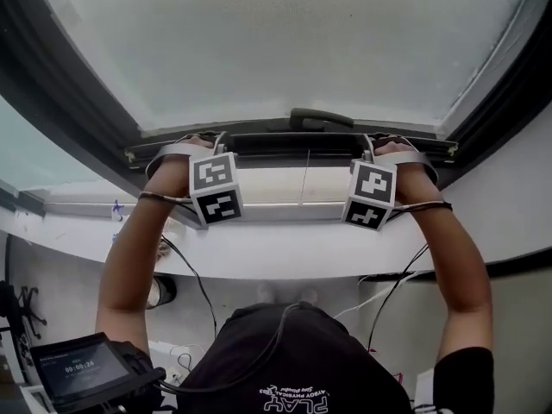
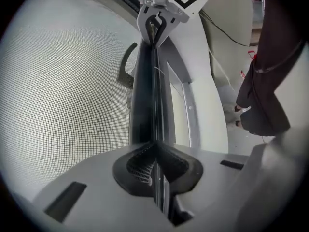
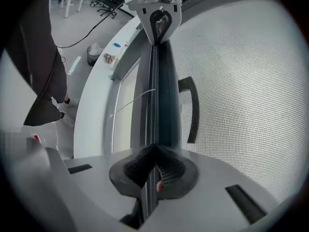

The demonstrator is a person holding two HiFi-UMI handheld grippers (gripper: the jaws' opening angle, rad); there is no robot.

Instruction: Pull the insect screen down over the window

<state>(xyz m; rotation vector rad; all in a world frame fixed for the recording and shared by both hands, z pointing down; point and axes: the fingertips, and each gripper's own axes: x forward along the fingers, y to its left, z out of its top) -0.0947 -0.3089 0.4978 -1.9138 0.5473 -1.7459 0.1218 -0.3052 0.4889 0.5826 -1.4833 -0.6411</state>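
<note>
Above the white sill [image 1: 285, 259], left claw [image 2: 155, 145] and right claw [image 3: 153, 148] clamp the insect screen's [image 2: 63, 95] dark bar [image 2: 145, 91].

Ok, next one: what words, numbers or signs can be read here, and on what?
"PLAY": upside down on the person's black shirt; the smaller line by it is too blurred to read.
Screen of the handheld device: timer digits, too small to read surely.
Marker cubes: black-and-white square patterns only, no words.
</note>
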